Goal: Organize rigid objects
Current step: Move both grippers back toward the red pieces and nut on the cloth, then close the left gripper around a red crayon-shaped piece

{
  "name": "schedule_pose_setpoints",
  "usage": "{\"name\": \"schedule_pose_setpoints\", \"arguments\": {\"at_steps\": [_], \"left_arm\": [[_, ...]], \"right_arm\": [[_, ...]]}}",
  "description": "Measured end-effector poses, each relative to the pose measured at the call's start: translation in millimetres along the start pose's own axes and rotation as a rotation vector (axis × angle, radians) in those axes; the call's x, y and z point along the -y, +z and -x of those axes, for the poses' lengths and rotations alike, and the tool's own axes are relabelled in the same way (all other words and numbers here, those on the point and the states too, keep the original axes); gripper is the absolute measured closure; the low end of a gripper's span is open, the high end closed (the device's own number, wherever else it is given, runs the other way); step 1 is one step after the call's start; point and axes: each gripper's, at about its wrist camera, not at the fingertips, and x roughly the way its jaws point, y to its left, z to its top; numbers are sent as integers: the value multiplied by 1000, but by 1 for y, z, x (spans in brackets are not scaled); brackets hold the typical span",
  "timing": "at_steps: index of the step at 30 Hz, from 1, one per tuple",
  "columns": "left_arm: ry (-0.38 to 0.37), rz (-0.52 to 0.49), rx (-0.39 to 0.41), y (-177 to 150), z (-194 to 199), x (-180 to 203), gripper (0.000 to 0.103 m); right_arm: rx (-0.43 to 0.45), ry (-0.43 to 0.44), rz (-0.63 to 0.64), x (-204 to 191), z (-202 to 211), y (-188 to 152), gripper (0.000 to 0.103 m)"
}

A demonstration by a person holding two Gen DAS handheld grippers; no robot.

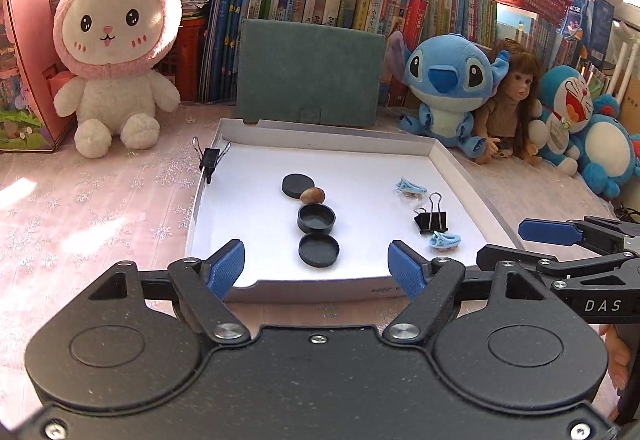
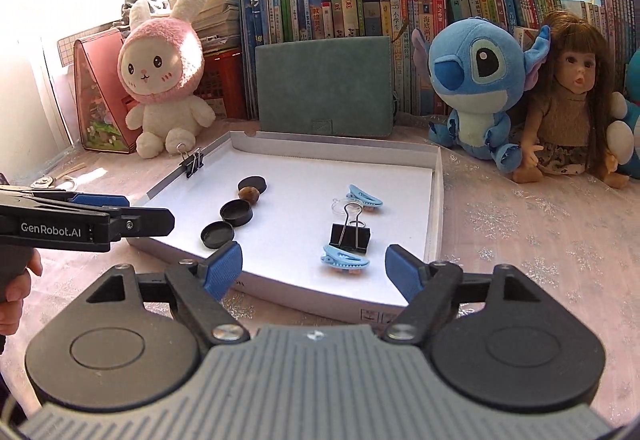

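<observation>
A white shallow box (image 1: pixel 316 290) (image 2: pixel 437 200) lies on the table. In it three black round caps form a row (image 1: pixel 319 250) (image 2: pixel 217 234) with a brown nut (image 1: pixel 312 195) (image 2: pixel 249 193) among them. To their right lie two light blue hair clips (image 1: pixel 445 241) (image 2: pixel 345 259) and a black binder clip (image 1: pixel 431 221) (image 2: pixel 349 235). Another binder clip (image 1: pixel 209 160) (image 2: pixel 193 163) grips the box's left wall. My left gripper (image 1: pixel 318 268) is open and empty over the near edge. My right gripper (image 2: pixel 314 266) is open and empty, just short of the nearest hair clip.
A green case (image 1: pixel 310 74) stands behind the box. A pink rabbit plush (image 1: pixel 116 48) sits at the back left. A blue Stitch plush (image 1: pixel 448 88), a doll (image 2: pixel 572 100) and other plush toys sit at the back right. Books line the back.
</observation>
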Motion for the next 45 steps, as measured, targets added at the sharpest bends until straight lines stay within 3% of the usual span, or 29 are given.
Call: {"name": "schedule_pose_setpoints", "arguments": {"at_steps": [11,18,30,38,41,45], "left_arm": [[-56,-36,4,-47,37,23,21],[-42,-78,23,-74,56,32,21],[-45,-62,8,-106,81,28,21],[-98,-56,-22,-125,101,37,21],[-127,-75,-41,-133,105,45,31],[-151,-108,-66,-140,103,57,53]], "right_arm": [[34,-5,62,-16,29,-36,14],[45,-9,104,-26,40,-55,14],[31,-29,117,-29,53,-80,13],[25,-53,126,-24,60,-91,13],[23,-64,118,-20,62,-92,13],[22,-76,105,-15,63,-94,13]]}}
